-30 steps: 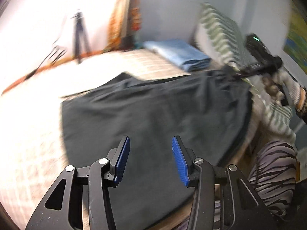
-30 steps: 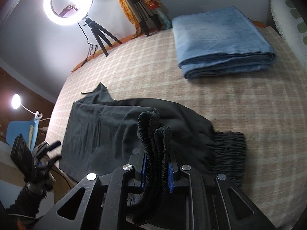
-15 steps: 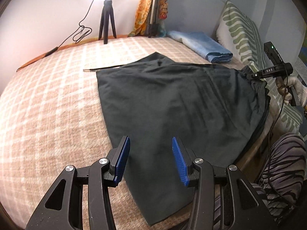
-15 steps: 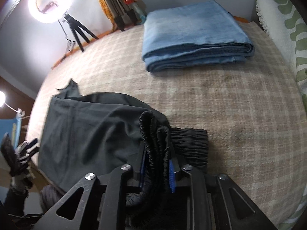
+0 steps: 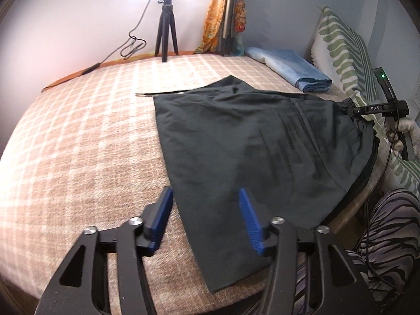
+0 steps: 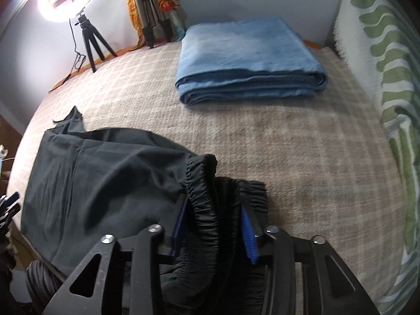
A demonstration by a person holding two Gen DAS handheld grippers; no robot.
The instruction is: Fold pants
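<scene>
The checked bed cover [image 5: 78, 144] carries the dark pants [image 5: 249, 141], spread flat from 12 to 3 o'clock of my left gripper [image 5: 204, 215], whose jaws stand released over the hem. My right gripper [image 6: 214, 225] grasps the gathered elastic waistband [image 6: 202, 197], bunched in ridged folds; a folded blue blanket [image 6: 249, 60] lies at 12 o'clock.

L cam low over bed [image 5: 78, 136], R cam close; both share pants [image 5: 249, 141].

Pants [image 5: 257, 141] on bed [image 5: 78, 141], towel [image 5: 291, 65] behind.
</scene>
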